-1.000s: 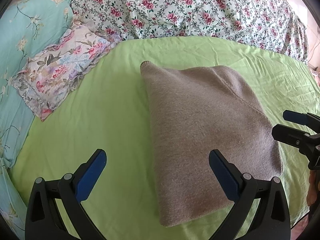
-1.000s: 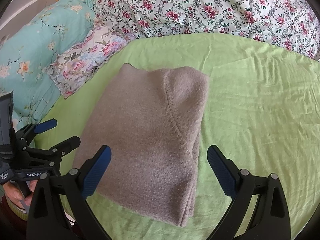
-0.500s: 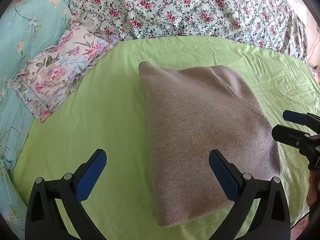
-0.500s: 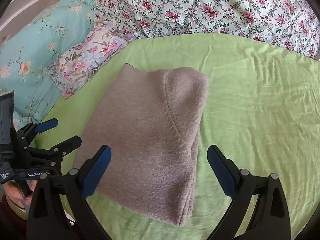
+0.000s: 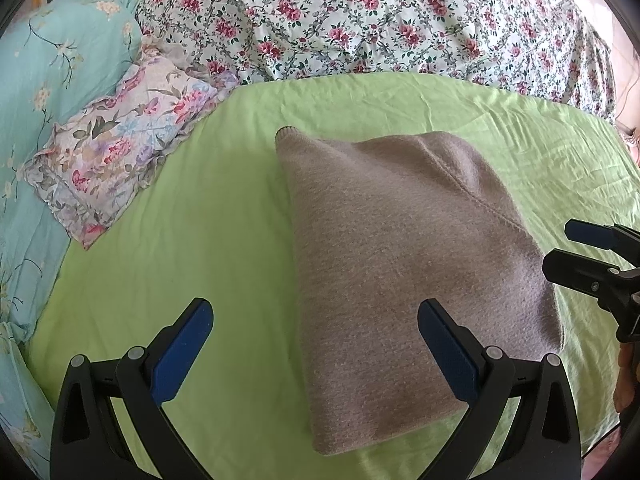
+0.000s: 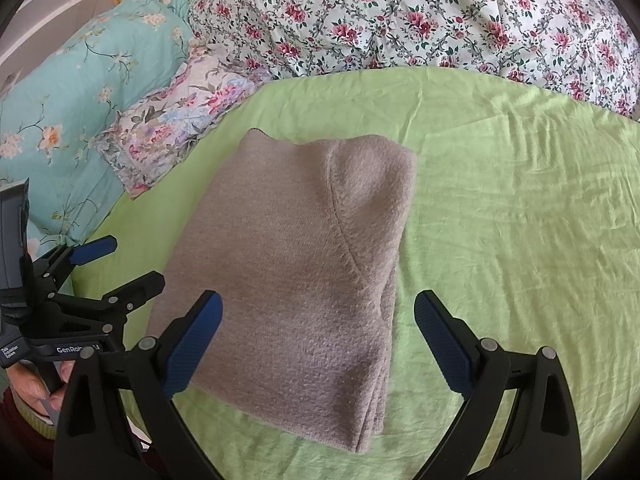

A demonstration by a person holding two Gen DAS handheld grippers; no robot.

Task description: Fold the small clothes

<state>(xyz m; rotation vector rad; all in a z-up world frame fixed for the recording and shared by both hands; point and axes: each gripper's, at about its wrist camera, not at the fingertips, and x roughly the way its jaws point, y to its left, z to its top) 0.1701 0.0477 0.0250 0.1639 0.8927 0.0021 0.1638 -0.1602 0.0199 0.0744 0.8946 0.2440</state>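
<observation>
Left wrist view: left gripper (image 5: pixel 316 340) has its jaws spread wide, nothing between them. The right-hand finger pad (image 5: pixel 448 354) overlaps the near part of the grey knit garment (image 5: pixel 400 248); contact or hover cannot be told. The other pad sits over bare green sheet (image 5: pixel 200 220), left of the garment.

Right wrist view: right gripper (image 6: pixel 316 338) is also spread wide and holds nothing. Its jaws straddle the garment's near right portion, one pad (image 6: pixel 194 340) over the knit and one over sheet to the garment's right.

Garment position: lying on the green sheet as a folded rectangle, layered edges stacked along its right side, one corner poking up at the far left. Beyond the garment is a floral quilt (image 6: pixel 440 20); far left of it are a small floral pillow (image 5: pixel 116 152) and a teal pillow (image 6: pixel 80 88).

Judgement: fold looks nearly or fully done.

Risks:
- Thick springy knit. A pinch that catches only the top layer of the right-side stack would peel the fold open.
- Closing deep at the near edge could snag the sheet with the knit and drag both.
- Grippers are near each other by the garment's near corners; converging on one corner risks collision.
- Uneven lift would skew the rectangle.
</observation>
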